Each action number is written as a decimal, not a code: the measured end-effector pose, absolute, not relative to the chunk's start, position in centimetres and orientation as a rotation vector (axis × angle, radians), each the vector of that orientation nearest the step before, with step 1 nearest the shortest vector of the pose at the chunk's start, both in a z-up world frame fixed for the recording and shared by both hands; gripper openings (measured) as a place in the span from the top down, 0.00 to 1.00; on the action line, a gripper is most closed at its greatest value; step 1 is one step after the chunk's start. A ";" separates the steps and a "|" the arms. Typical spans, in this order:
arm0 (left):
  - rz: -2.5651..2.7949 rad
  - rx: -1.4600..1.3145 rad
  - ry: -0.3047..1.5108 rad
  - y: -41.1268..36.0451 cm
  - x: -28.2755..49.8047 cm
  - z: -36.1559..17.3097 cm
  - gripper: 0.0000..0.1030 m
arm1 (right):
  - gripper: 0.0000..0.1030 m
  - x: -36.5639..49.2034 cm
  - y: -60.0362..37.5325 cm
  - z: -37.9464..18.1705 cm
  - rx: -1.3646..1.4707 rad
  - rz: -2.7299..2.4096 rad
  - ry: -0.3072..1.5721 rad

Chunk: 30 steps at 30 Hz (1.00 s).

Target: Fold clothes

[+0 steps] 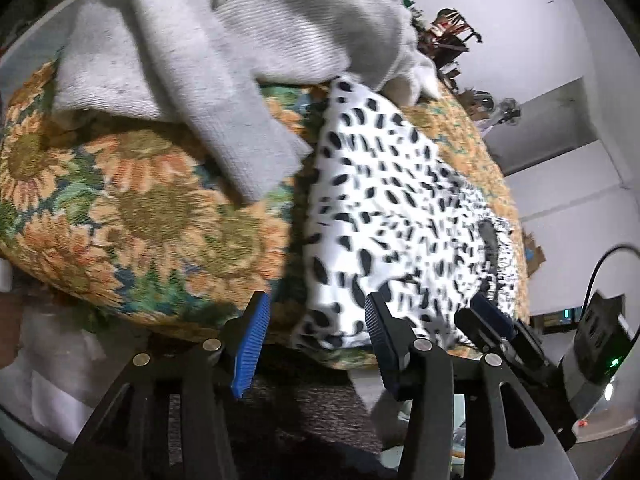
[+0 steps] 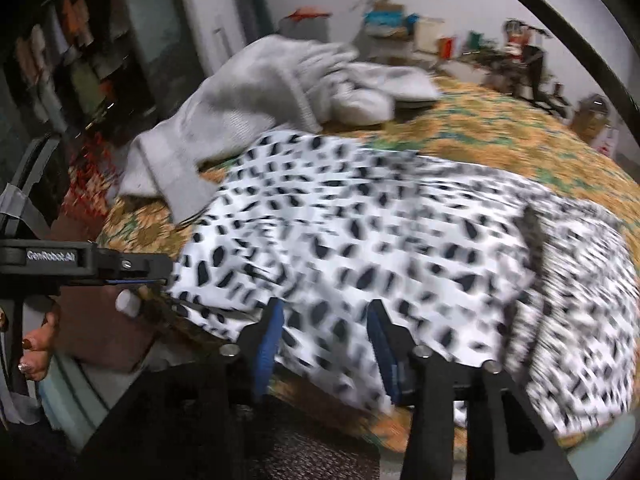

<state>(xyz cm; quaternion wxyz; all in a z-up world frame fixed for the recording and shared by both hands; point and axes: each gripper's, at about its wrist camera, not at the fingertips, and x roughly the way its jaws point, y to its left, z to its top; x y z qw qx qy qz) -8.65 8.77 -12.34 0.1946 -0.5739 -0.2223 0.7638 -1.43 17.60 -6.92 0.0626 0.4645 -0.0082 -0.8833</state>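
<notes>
- Sunflower-patterned cover [image 1: 132, 216] spread over the whole work surface, orange blooms on green, running off toward the far cluttered wall.
- Black-spotted white garment [image 2: 360, 248] lying flattened on that cover, reaching its near edge and draping a little over it; a gathered, darker band [image 1: 494, 256] along its right end.
- Grey ribbed sweater [image 1: 224, 44] heaped behind the spotted garment, one sleeve trailing forward across the sunflowers, its end just beside the garment's left edge.
- Left gripper [image 1: 316, 336] poised above the near edge of the cover, blue pads parted, nothing between them; right pad over the garment's lower left corner, left pad over bare cover.
- Right gripper [image 2: 326, 340] hovering over the near part of the spotted garment, pads likewise apart and released; cloth visible below the gap, not pinched. Much blurred in this view.
- Person's hand [image 2: 34, 348] on the left gripper's handle, seen at the left edge of the right wrist view.
</notes>
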 end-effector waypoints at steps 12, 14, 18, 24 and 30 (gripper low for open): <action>2.262 -1.601 -0.200 13.5 -8.4 -13.1 0.51 | 0.32 2.9 29.4 -5.4 1.448 -3.020 -0.348; 2.287 -1.585 -0.189 13.8 -8.1 -13.0 0.51 | 0.30 2.8 31.1 -5.5 1.448 -3.052 -0.405; 2.300 -1.584 -0.330 12.9 -8.0 -11.9 0.51 | 0.30 2.2 34.0 -6.7 1.482 -3.062 -0.504; 2.343 -1.473 -0.375 12.8 -7.7 -9.1 0.51 | 0.29 2.4 36.7 -9.0 1.514 -2.949 -0.720; 2.339 -1.626 -0.285 15.5 -9.5 -11.1 0.43 | 0.27 3.3 36.9 -10.3 1.445 -2.934 -0.730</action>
